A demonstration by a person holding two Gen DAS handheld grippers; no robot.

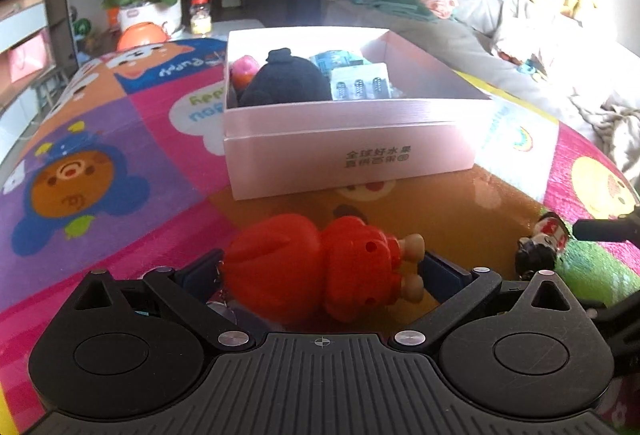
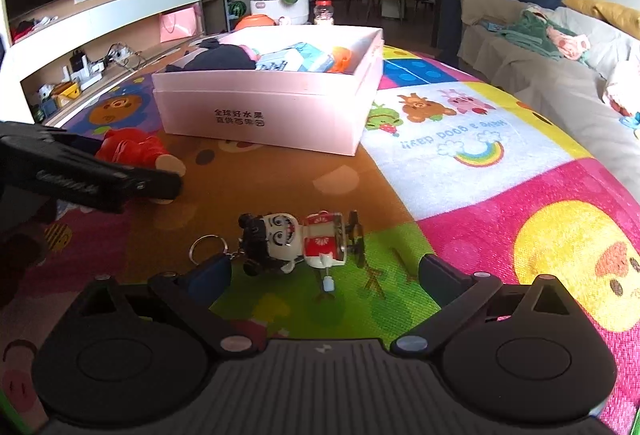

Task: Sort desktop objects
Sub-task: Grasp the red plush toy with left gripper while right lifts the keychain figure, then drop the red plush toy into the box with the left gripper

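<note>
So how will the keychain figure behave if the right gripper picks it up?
The keychain figure looks like hard plastic, so probably stiff and light. Its key ring hangs on a short chain and would likely dangle. The thin propeller-like piece seems fragile; gripping the body looks safer.

pink box point(image 2: 264, 115) - 1 | red toy figure point(image 1: 320, 271) - 1 | keychain figure point(image 2: 296, 239) - 1

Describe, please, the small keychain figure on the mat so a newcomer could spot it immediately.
Find the pink box on the colourful play mat. Nearer than it, on a green patch, lies the keychain figure. Unlike the all-red toy beside it, it has a white face, black hair and a metal ring.
</note>
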